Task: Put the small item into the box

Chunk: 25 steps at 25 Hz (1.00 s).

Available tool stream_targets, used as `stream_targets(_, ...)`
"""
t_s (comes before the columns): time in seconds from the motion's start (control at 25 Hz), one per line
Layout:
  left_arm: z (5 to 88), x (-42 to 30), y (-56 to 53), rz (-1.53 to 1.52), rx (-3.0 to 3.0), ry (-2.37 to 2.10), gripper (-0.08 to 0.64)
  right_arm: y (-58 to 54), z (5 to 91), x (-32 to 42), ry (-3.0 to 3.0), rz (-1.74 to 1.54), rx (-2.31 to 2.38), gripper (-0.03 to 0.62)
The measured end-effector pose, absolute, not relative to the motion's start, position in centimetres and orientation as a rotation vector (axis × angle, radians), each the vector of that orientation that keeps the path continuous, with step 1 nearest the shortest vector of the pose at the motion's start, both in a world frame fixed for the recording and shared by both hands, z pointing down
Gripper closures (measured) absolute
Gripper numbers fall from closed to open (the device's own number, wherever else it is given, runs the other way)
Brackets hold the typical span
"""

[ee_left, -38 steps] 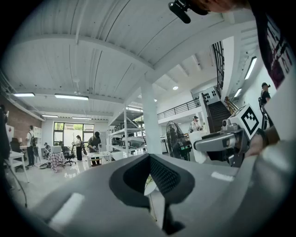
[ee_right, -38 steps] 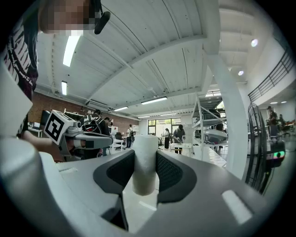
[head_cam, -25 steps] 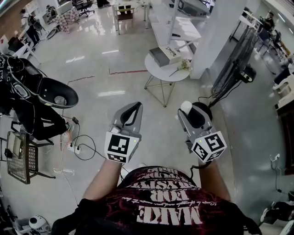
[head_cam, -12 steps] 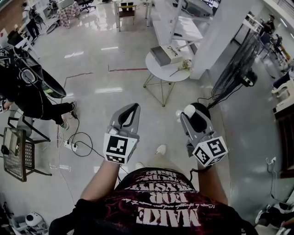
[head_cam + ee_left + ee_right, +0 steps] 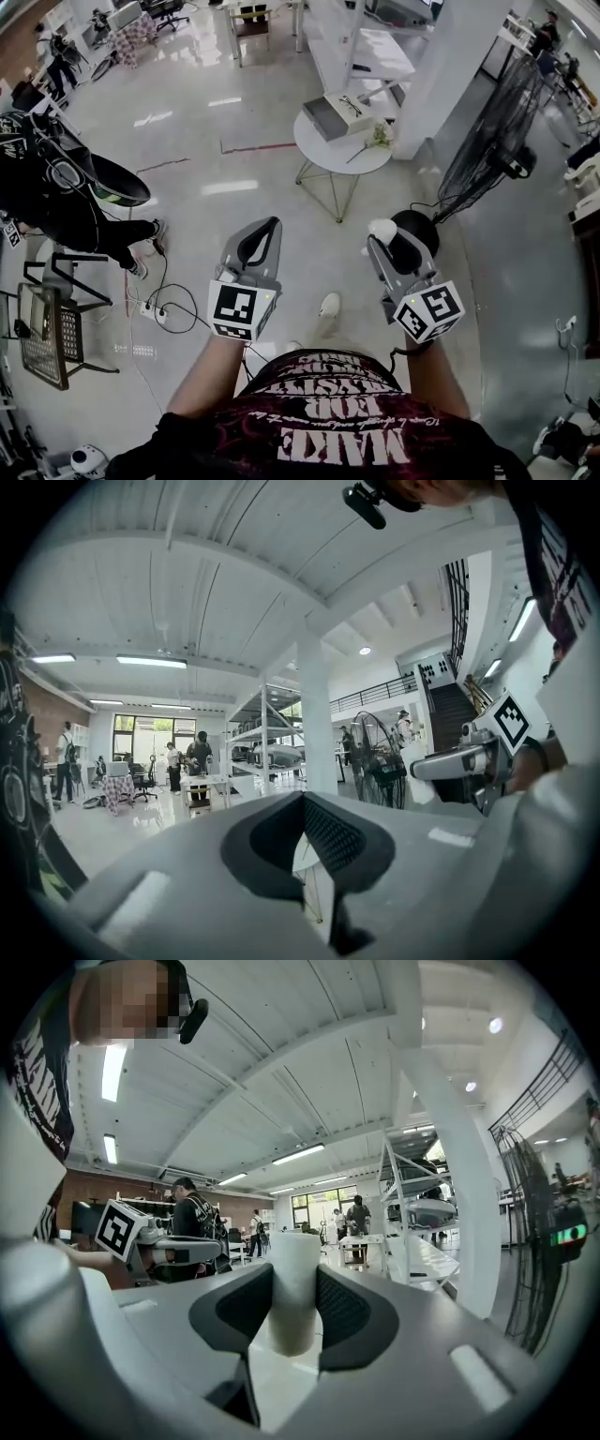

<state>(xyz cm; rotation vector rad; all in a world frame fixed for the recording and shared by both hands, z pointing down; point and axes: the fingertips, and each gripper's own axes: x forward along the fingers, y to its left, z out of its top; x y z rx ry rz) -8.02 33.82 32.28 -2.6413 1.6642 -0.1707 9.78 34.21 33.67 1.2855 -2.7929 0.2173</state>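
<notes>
The right gripper [image 5: 295, 1274] is clenched on the small item [image 5: 294, 1312], a white cylinder standing upright between its jaws, while the left gripper [image 5: 302, 797] beside it is closed on nothing. The pickup looks done; carrying and dropping remain. The box [image 5: 339, 113] sits well ahead on a round table [image 5: 319, 150], and what the dark mark inside it is cannot be told.
</notes>
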Motion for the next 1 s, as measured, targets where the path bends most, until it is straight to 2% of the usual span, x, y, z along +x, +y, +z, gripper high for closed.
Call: stream_targets(1.0, 33.4, -5.2, 13.8, -0.27, -2.608, 1.75, 0.558, 14.1, 35.1, 11.2, -2.839, 0.297, 1.114, 0.425)
